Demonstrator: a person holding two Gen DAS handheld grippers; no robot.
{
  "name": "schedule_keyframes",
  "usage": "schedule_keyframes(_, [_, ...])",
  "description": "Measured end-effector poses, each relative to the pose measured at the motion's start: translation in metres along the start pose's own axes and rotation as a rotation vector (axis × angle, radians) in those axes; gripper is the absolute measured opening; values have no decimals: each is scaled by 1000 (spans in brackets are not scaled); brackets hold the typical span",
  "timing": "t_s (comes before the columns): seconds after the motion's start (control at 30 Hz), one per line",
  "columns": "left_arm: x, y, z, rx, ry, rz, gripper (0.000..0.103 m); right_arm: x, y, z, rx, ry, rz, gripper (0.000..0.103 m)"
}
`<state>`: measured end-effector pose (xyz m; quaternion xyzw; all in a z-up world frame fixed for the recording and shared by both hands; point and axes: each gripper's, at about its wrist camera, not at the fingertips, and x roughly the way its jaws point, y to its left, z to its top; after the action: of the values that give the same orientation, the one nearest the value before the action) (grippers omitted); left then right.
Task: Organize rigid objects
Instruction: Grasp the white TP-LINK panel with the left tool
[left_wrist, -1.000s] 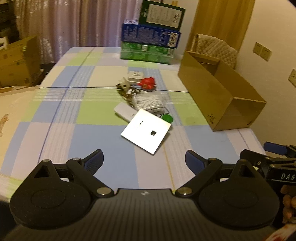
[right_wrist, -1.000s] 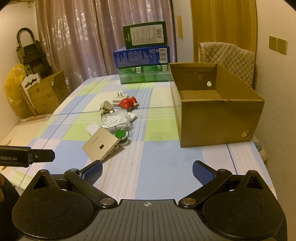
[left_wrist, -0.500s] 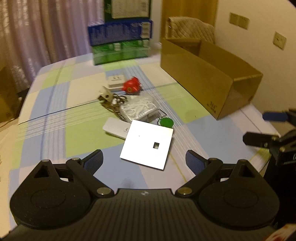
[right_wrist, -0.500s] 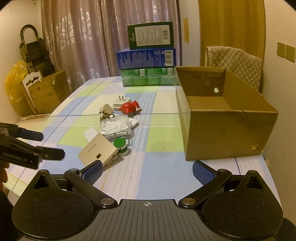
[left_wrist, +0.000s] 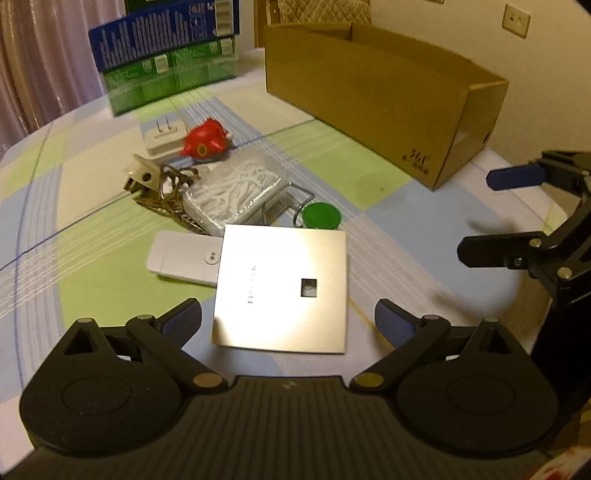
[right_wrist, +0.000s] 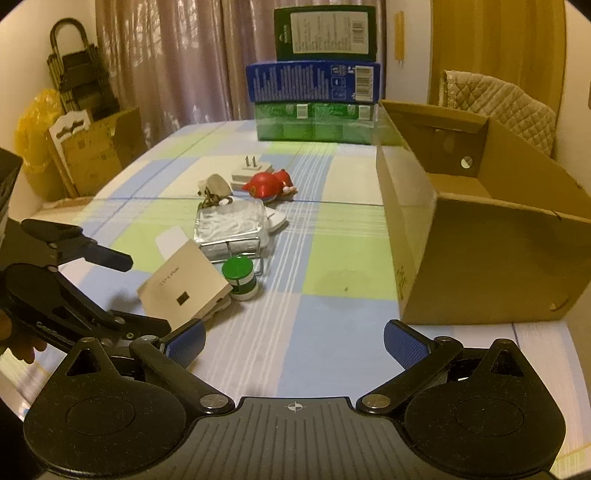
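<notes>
Counts ahead of the left gripper (left_wrist: 288, 321): 1 square white panel (left_wrist: 282, 290), 1 white dongle (left_wrist: 184, 258), 1 green-capped jar (left_wrist: 320, 216), 1 cable bag (left_wrist: 236, 188), 1 key bunch (left_wrist: 162, 184), 1 red toy (left_wrist: 205, 142), 1 plug adapter (left_wrist: 164, 137), 1 cardboard box (left_wrist: 384, 92), 3 stacked cartons (right_wrist: 314, 77).

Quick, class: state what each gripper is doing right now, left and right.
Left gripper: jaws opening, wide apart, holding nothing; the white square box lies just ahead.
Right gripper: open, empty.

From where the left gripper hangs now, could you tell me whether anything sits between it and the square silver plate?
Nothing visible does. The left gripper, its jaws opening and empty, points straight at the square silver plate, which is the nearest item of the pile. The white remote lies partly under its far left edge.
</notes>
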<state>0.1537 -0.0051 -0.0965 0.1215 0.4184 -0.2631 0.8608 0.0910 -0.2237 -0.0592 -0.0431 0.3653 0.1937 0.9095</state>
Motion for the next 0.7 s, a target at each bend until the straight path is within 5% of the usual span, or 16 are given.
schedule_keyframes(0.23, [24,10,4,-28,23,-25,98,16,-7,-4,11,28,-22,101])
schedule_keyframes(0.37, [28,7,6,-24,33,-12,89,19,-8,-5,12,38,-18,101])
schedule_keyframes(0.7, [10,11,7,-60,-6,21,86,19,-7,-2,9,28,8,100])
